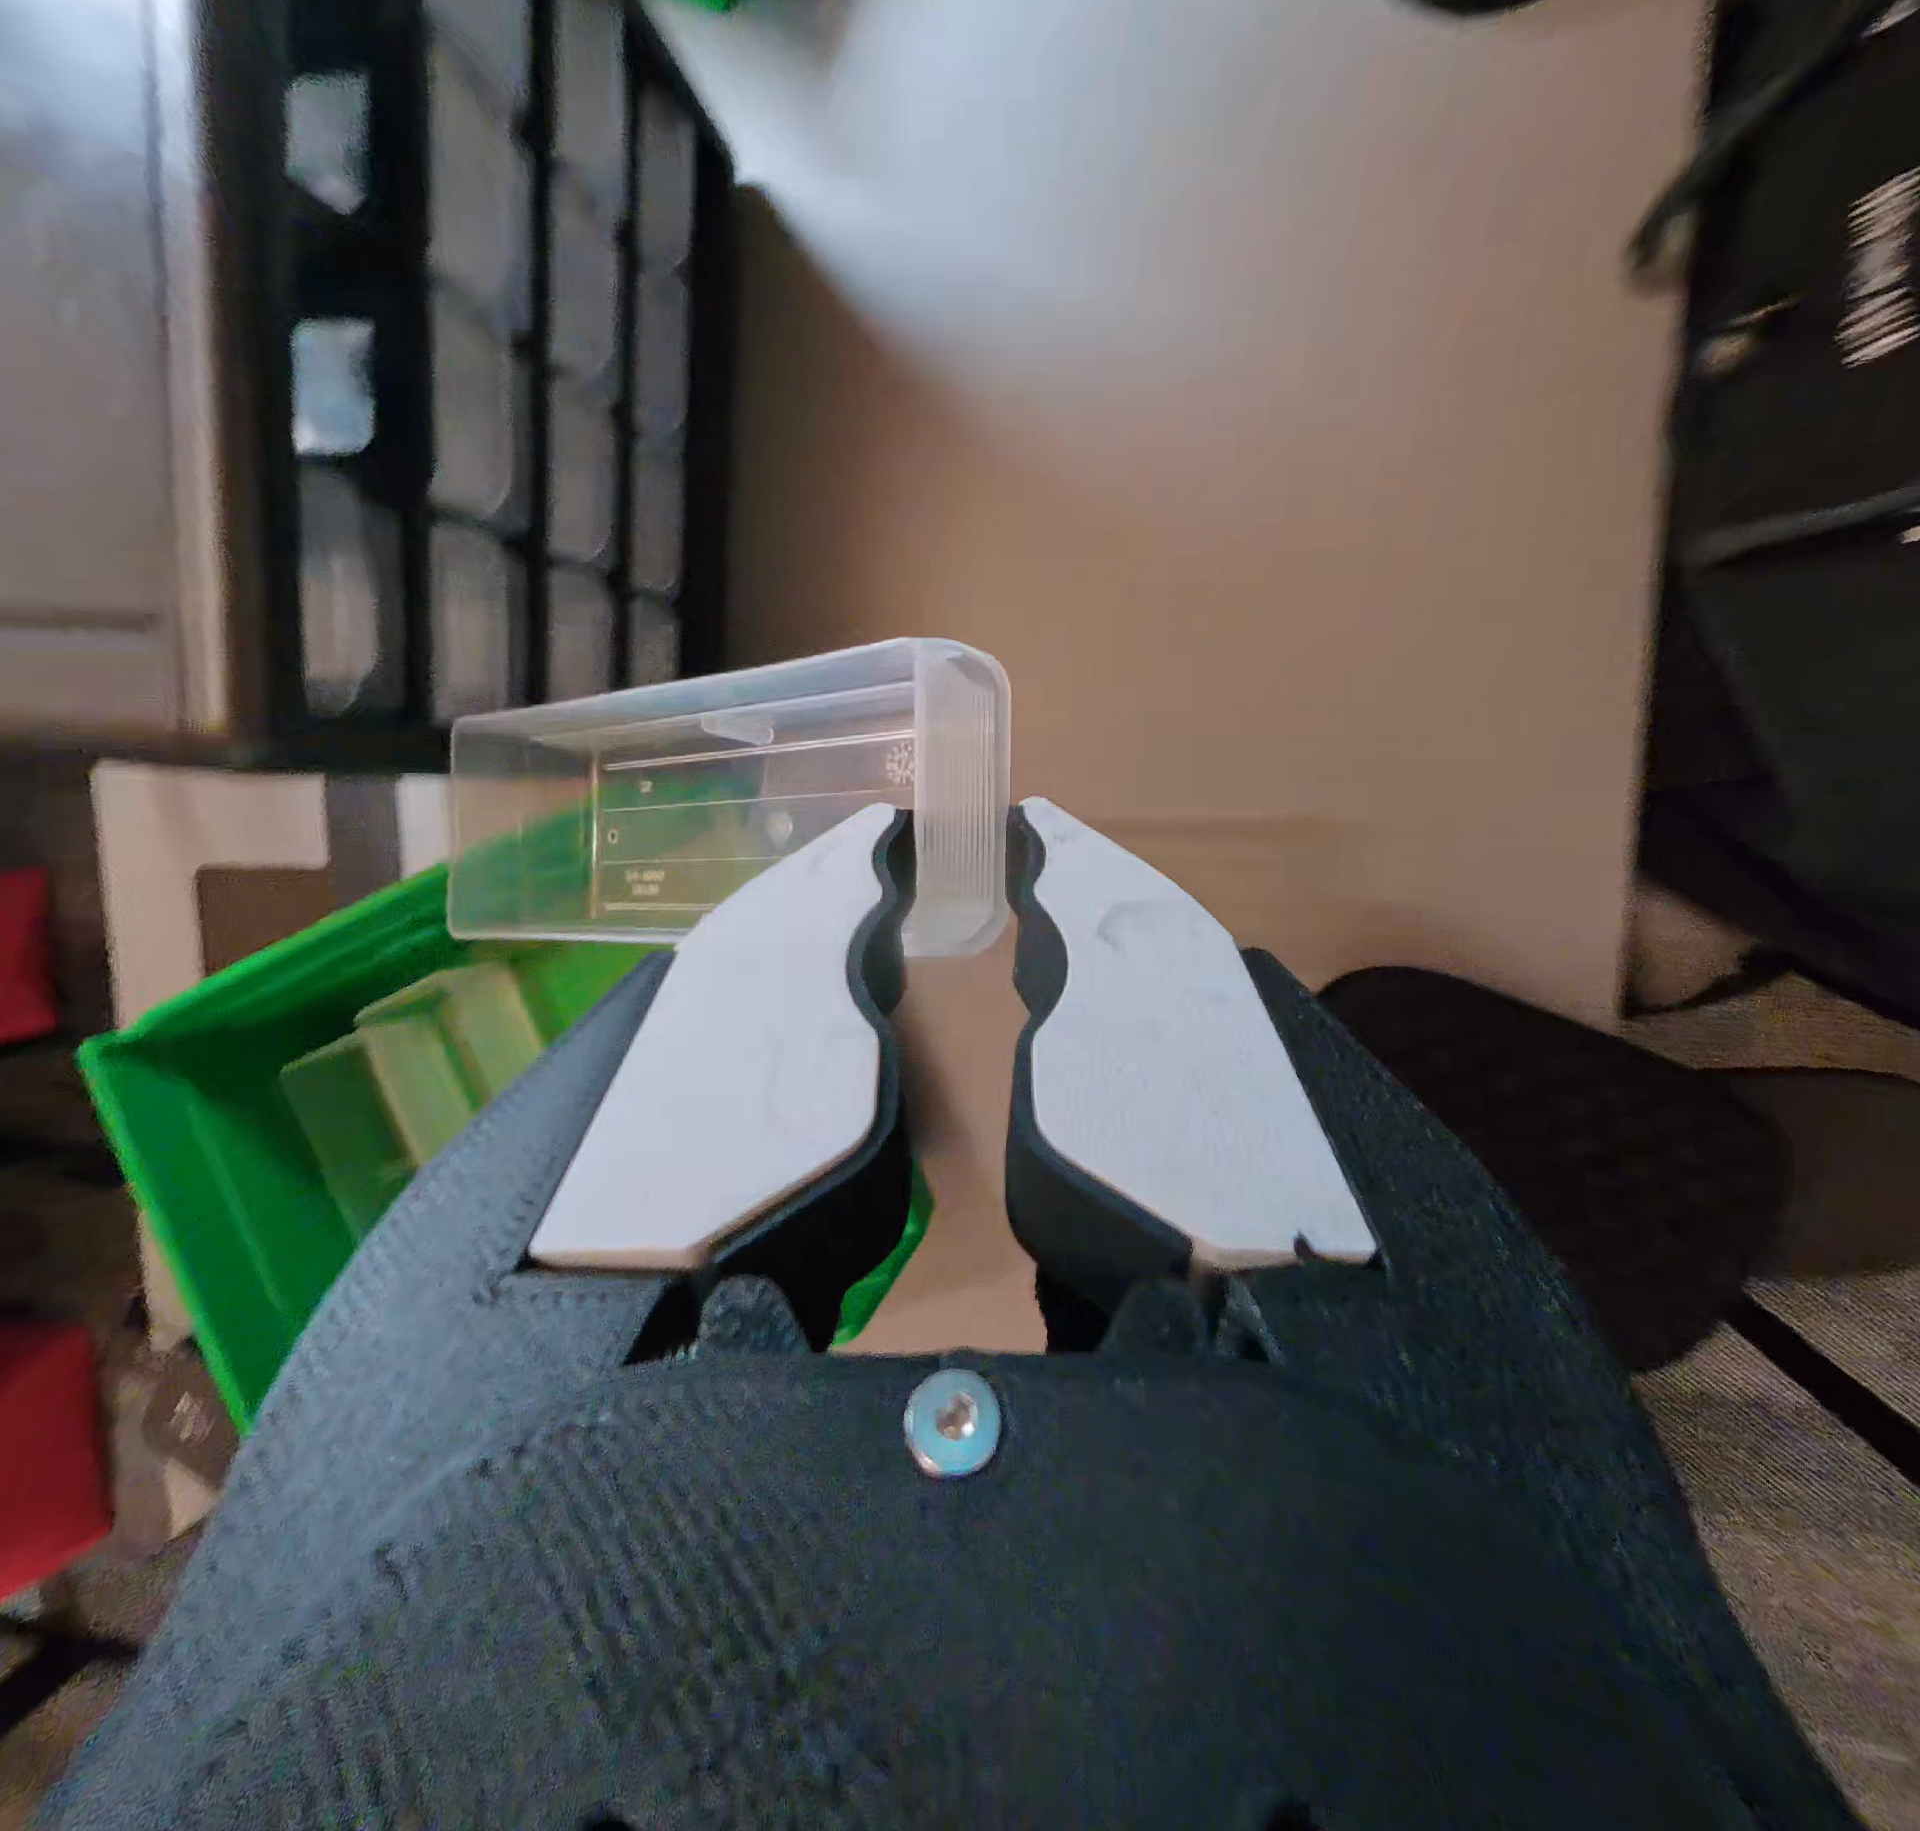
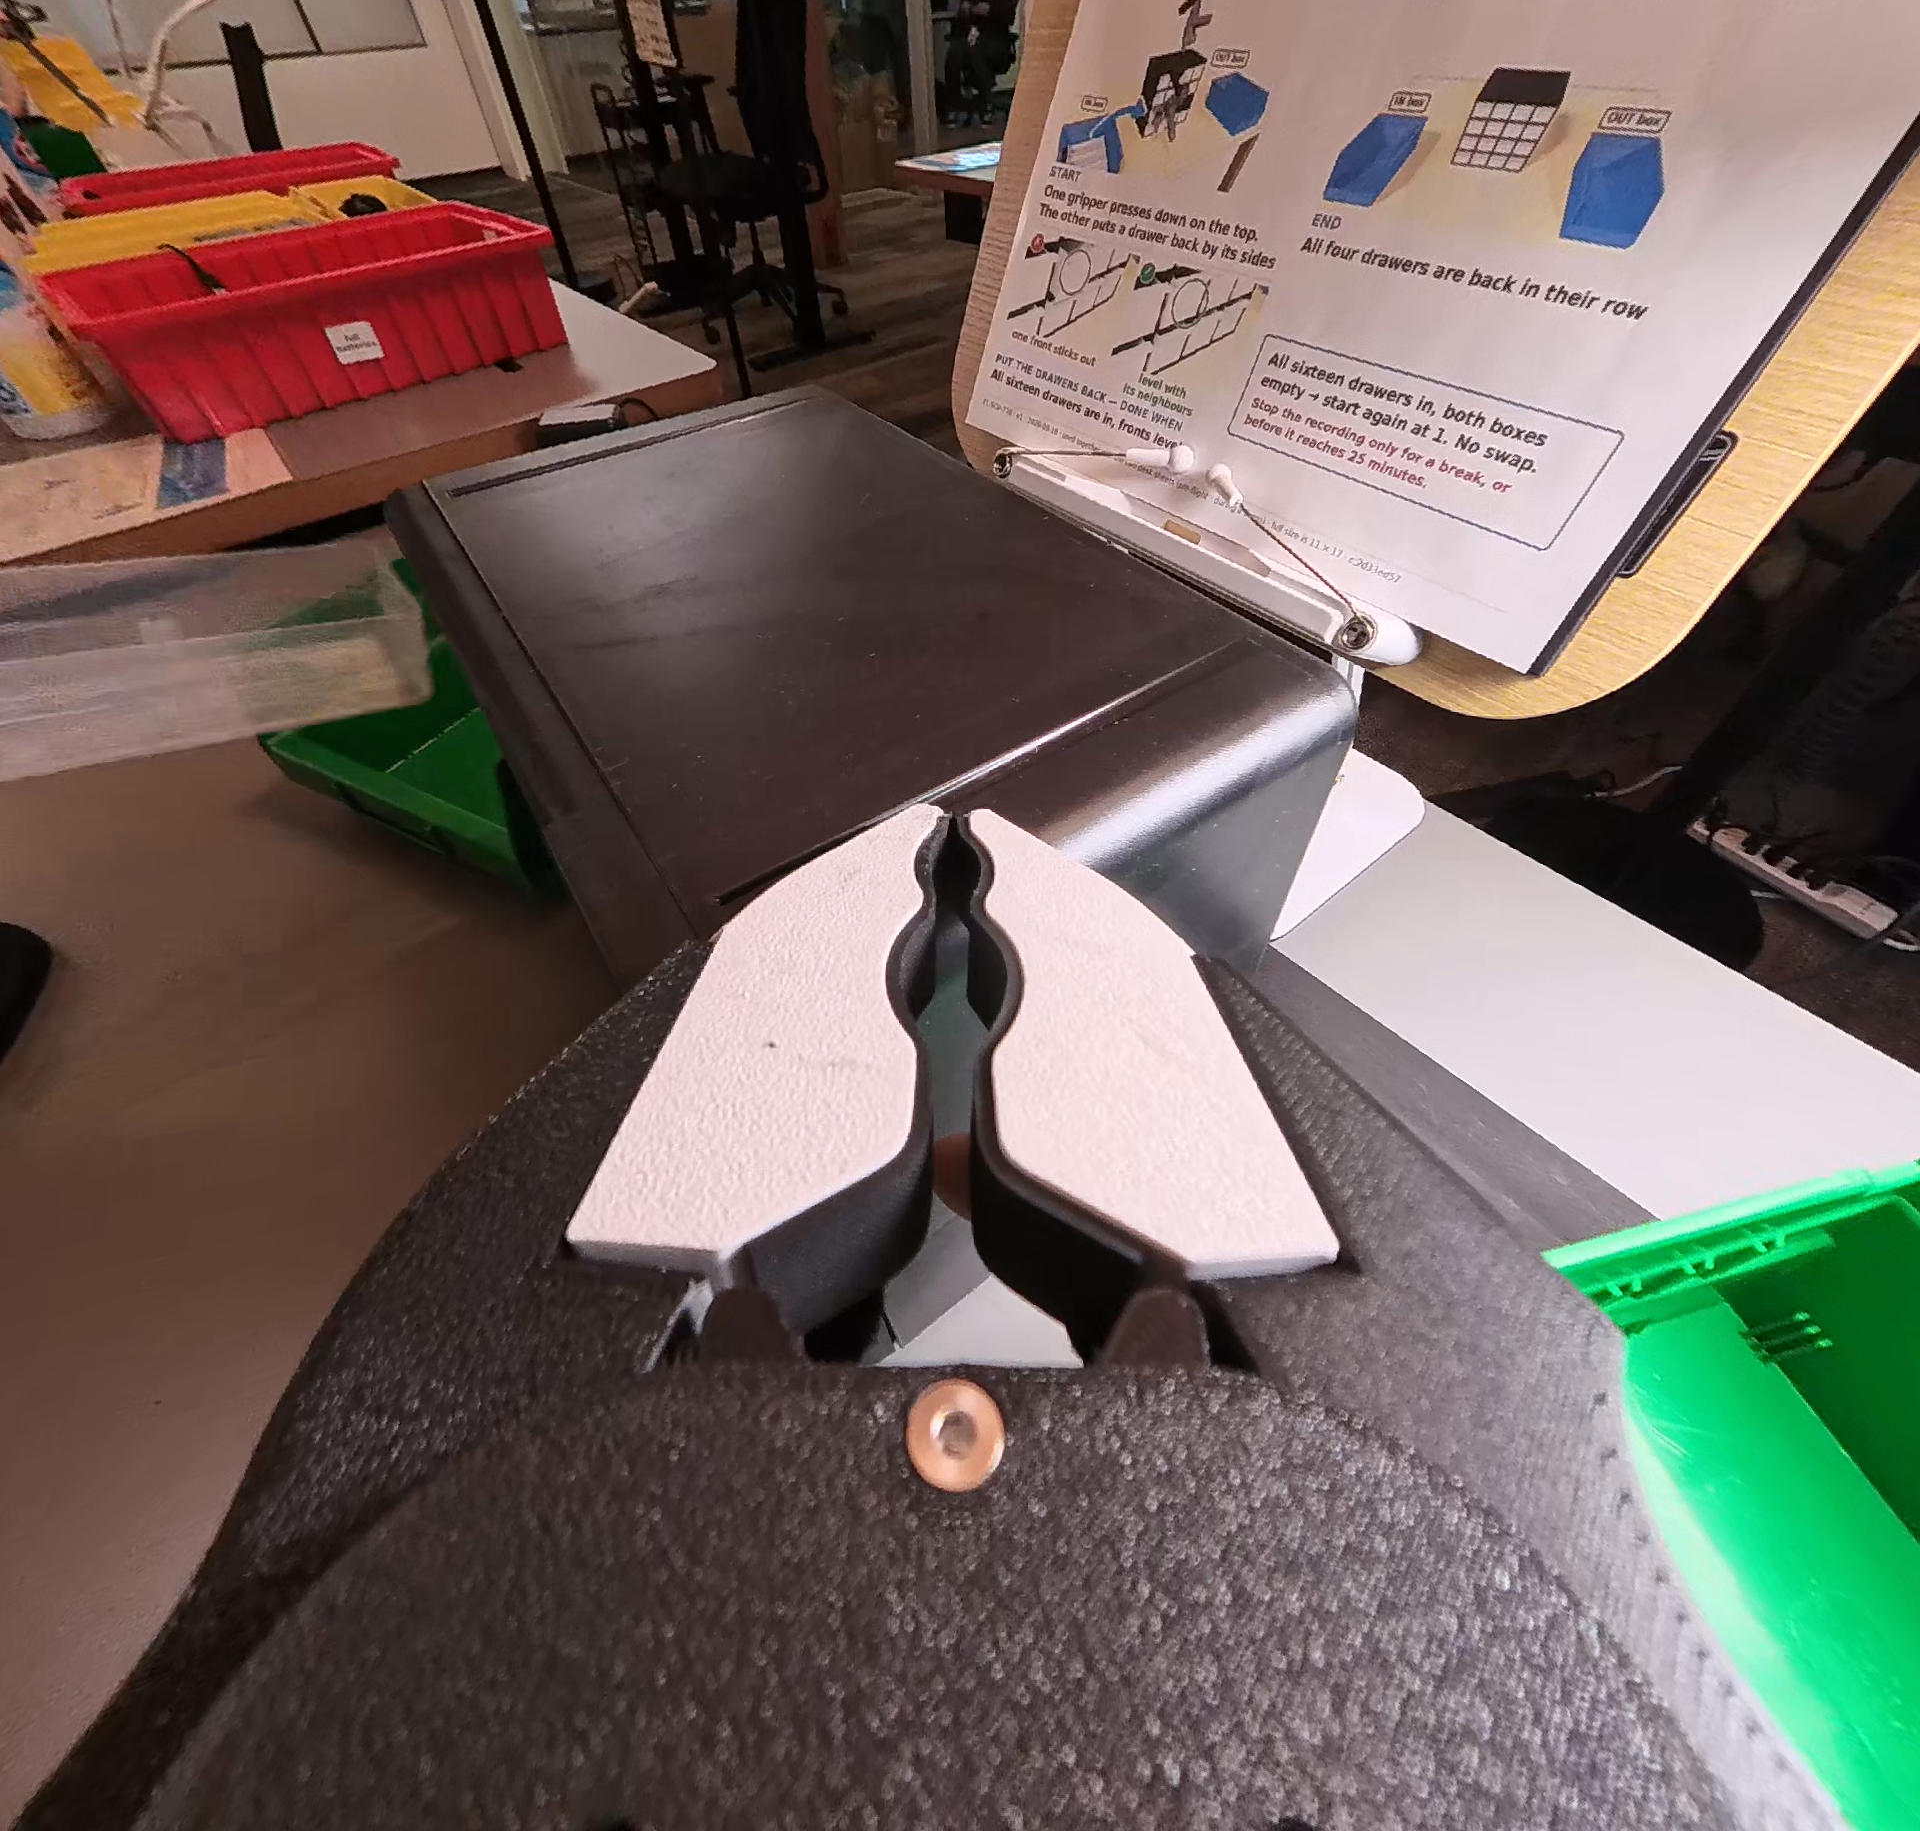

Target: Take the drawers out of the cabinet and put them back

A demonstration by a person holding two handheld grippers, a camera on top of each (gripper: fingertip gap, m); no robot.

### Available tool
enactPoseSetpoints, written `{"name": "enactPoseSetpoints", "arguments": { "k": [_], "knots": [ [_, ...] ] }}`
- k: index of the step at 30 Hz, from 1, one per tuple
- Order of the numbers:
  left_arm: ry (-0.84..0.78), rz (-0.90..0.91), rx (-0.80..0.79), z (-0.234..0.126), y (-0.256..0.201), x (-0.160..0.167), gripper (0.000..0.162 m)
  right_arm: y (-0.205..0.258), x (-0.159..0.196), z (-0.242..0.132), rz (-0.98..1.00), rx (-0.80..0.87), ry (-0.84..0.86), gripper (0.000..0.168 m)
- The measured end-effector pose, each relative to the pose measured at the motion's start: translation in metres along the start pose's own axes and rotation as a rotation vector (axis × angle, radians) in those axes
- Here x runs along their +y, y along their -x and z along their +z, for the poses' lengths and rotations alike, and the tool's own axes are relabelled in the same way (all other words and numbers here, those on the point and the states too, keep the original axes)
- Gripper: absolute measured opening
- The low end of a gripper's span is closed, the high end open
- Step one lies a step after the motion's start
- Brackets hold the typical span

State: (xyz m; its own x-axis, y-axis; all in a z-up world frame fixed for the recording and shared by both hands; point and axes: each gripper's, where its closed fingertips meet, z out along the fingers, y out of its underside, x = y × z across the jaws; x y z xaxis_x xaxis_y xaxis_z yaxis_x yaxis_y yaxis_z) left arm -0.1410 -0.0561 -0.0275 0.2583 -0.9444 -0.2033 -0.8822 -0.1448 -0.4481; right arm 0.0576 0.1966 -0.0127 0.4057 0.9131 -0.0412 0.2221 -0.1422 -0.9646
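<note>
Left gripper pinching the ribbed front of a clear plastic drawer, held in the air and tilted, its length running off to the left above a green bin. Faint moulded marks on the drawer bottom, too small to read. Black cabinet far left, blurred, with rows of clear drawer fronts. Right gripper with fingers pressed together, empty, tips at the near edge of the cabinet's black top. Printed instruction sheet on a stand to the far right. Labelled red bins on the far left table.
</note>
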Motion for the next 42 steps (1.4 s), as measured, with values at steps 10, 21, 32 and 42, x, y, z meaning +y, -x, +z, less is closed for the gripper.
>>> {"name": "enactPoseSetpoints", "arguments": {
  "k": [10, 21, 32, 42],
  "knots": [
    [-0.152, 0.017, 0.149, -0.001, -0.025, -0.079, 0.017, 0.0, 0.0, 0.0, -0.006, 0.007, 0.001, 0.0],
    [-0.127, 0.016, 0.101, 0.025, 0.007, -0.099, 0.017, 0.0, 0.0, 0.0, -0.005, -0.002, -0.001, 0.0],
    [-0.13, 0.036, -0.004, 0.038, 0.027, -0.102, 0.017, 0.0, 0.0, 0.0, -0.002, -0.004, -0.003, 0.0],
    [-0.114, 0.148, -0.121, 0.067, 0.035, -0.092, 0.017, 0.001, 0.0, 0.0, -0.002, -0.004, -0.005, 0.0]
  ]
}}
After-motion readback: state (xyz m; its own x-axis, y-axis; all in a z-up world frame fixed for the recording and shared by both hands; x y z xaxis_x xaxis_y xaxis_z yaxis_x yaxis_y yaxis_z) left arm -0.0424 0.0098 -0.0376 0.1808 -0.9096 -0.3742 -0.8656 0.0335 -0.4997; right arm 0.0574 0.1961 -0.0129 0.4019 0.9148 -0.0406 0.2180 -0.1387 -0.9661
